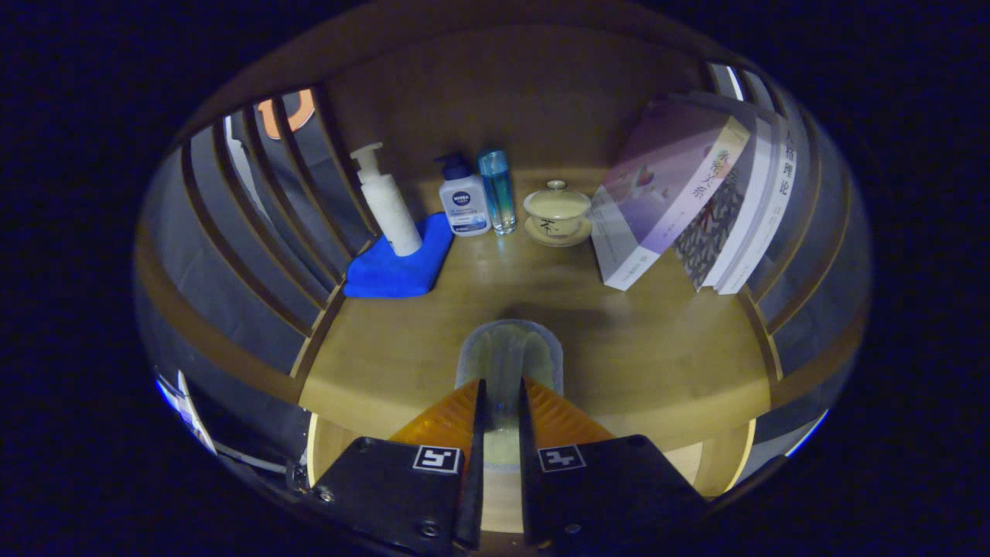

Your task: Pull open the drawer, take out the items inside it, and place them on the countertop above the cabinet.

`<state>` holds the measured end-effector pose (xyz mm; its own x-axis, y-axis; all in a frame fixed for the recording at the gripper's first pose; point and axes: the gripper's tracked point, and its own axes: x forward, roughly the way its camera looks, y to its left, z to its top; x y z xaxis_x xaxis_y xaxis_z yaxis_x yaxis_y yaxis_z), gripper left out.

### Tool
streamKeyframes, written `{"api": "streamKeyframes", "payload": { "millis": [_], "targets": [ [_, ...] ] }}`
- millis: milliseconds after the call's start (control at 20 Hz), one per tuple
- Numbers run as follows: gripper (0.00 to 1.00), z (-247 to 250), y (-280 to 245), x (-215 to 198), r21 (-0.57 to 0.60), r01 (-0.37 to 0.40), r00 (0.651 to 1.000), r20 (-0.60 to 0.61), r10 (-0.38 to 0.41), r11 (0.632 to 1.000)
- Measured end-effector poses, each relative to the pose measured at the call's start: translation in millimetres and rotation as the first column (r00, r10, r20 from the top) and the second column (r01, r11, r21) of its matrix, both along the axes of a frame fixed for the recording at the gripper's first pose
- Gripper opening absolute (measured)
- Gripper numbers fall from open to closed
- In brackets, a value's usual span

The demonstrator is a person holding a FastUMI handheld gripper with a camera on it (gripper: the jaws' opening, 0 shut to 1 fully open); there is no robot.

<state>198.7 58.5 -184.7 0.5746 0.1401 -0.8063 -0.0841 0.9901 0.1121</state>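
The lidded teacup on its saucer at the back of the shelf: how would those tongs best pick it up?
Judging by its shape, grip the lidded teacup's round bowl just under the lid, coming straight in from the front where the wood is bare. The books lean close on one side, the blue bottle stands on the other. The tongs already pinch a clear glass, so free them first.

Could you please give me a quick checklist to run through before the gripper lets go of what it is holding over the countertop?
1. Grip: gripper closed on the clear cup, ok.
2. Cup above the countertop, ok.
3. Cup touching the wood: cannot tell.
4. Bare wood around the cup, ok.
5. Blue cloth, bottles, lidded teacup and books far beyond the fingers, ok.
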Motion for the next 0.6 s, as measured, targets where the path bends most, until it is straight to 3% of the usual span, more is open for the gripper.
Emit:
{"api": "streamKeyframes", "payload": {
  "millis": [500,600],
  "targets": [
    [0.24,-16,-6,11,-0.031,0.008,0.999,-0.031,-0.009,0.999],
    [0.36,-16,-6,12,-0.020,0.011,1.000,-0.016,-0.012,1.000]
  ]
}}
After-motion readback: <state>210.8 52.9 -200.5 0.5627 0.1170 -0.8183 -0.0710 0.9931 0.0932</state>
